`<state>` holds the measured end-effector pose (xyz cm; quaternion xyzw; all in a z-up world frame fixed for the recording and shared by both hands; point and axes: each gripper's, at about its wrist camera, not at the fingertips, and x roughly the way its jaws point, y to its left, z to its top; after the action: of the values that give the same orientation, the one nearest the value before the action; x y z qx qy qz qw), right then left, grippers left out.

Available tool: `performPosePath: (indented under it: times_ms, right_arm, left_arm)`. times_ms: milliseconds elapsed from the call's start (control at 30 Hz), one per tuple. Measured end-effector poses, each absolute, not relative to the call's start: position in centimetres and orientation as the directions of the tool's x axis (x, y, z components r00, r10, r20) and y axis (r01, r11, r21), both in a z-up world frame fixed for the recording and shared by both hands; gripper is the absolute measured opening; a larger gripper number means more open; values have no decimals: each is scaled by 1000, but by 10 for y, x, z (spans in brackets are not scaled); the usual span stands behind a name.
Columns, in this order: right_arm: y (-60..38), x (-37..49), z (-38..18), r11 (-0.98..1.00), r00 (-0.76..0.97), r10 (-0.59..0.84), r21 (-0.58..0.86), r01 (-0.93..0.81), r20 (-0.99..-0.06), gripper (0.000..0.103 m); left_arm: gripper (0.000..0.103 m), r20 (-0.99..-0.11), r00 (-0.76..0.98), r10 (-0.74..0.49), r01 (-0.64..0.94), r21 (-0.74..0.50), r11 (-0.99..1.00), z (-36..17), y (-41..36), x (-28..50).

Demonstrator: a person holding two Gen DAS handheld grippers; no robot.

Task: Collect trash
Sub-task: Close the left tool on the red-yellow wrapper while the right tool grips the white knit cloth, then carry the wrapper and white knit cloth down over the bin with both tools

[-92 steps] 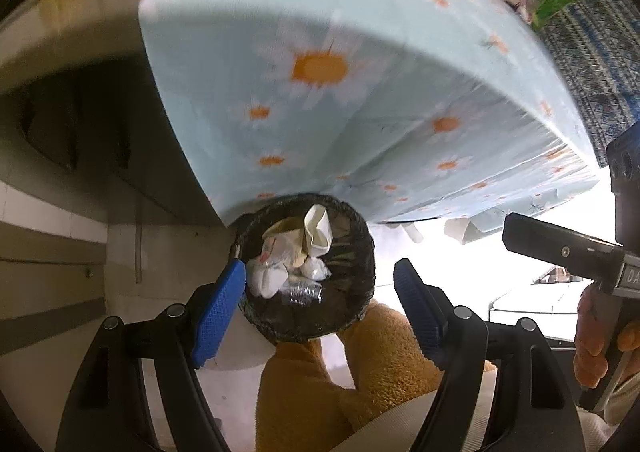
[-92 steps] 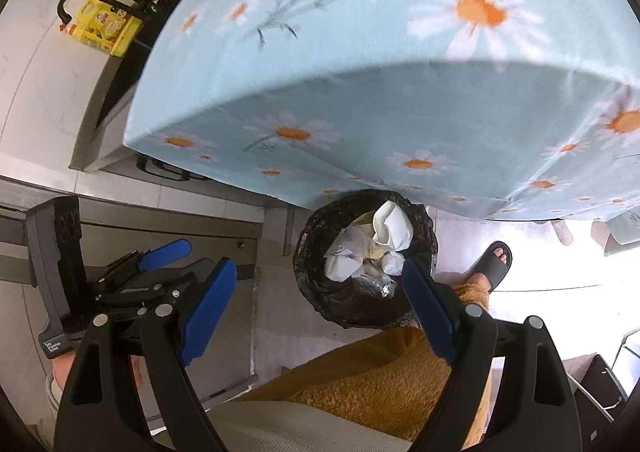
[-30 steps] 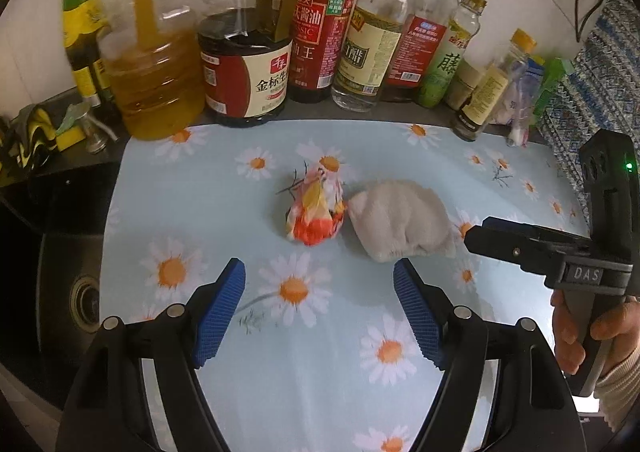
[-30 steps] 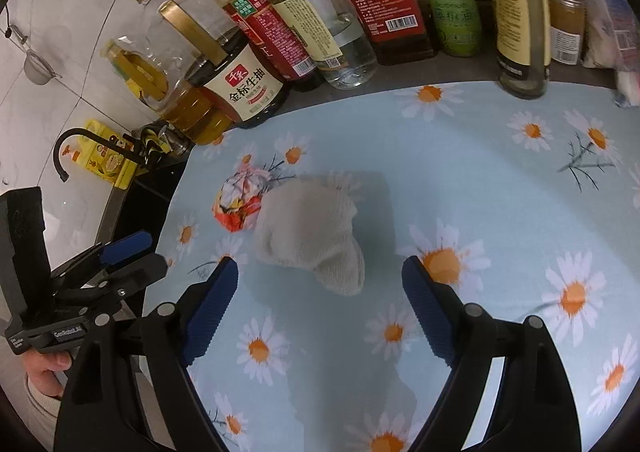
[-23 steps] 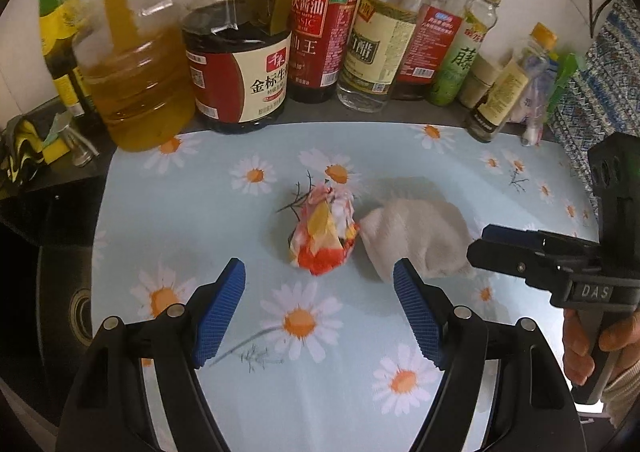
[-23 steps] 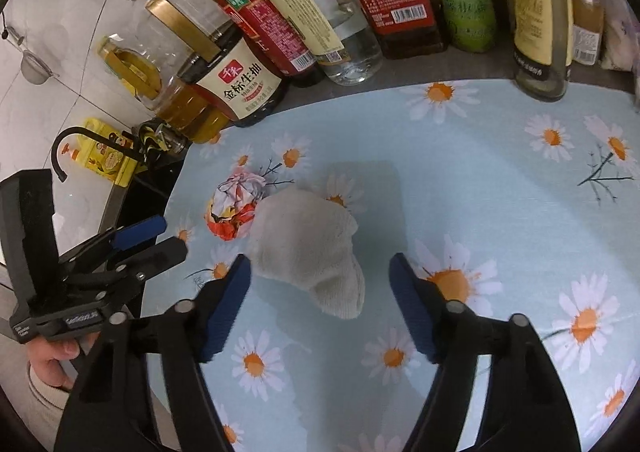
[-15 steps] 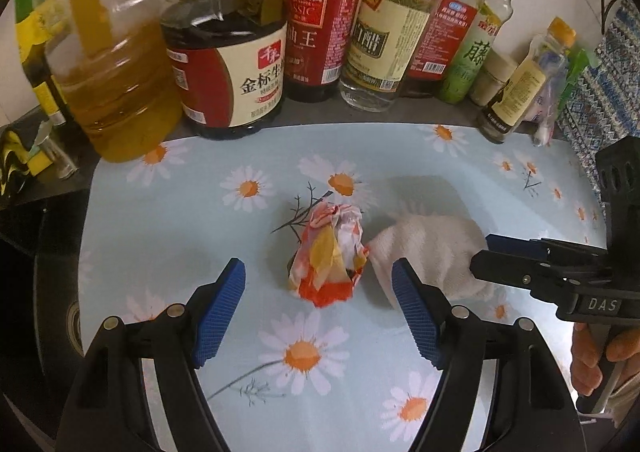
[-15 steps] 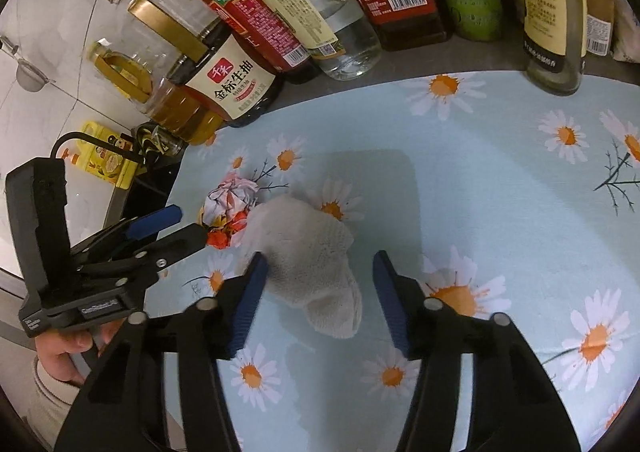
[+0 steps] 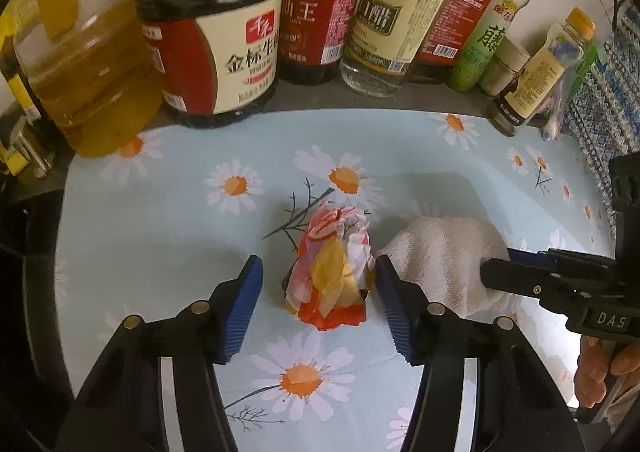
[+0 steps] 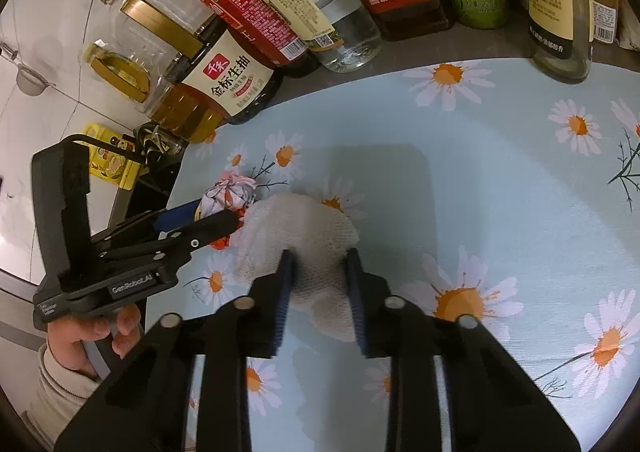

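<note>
Daisy cloth (image 9: 160,236): left tool (image 9: 316,284), closing, straddles wrapper (image 9: 332,272); right tool (image 10: 320,272) pinches white wad (image 10: 304,236).

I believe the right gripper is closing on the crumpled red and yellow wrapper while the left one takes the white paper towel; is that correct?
Not quite: the pairing is swapped. The right wrist view shows the right gripper pinching the white paper towel, its jaws having just closed. In the left wrist view the left gripper straddles the crumpled wrapper, jaws closing in.

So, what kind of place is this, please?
Most likely a home kitchen counter: a row of sauce bottles and a jug of cooking oil stand behind a daisy-print cover, with white wall tiles beside it.
</note>
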<state>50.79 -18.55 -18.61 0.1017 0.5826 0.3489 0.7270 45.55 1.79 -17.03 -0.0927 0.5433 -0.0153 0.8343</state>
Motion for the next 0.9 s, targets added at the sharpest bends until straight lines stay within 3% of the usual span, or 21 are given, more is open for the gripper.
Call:
performPosePath:
  times_ms: [100, 167, 900]
  right_arm:
    - [-186, 505, -184, 731, 84, 627, 547, -407, -775, 21]
    - [-186, 503, -183, 731, 94, 627, 543, -413, -773, 20]
    - [-193, 467, -146, 715, 151, 644, 520, -467, -750, 19]
  left_arm:
    - [42, -902, 409, -138, -84, -188, 979, -172, 21, 454]
    - [41, -899, 414, -139, -78, -187, 979, -170, 20, 453]
    - [40, -875, 462, -143, -83, -203, 976, -150, 18, 400]
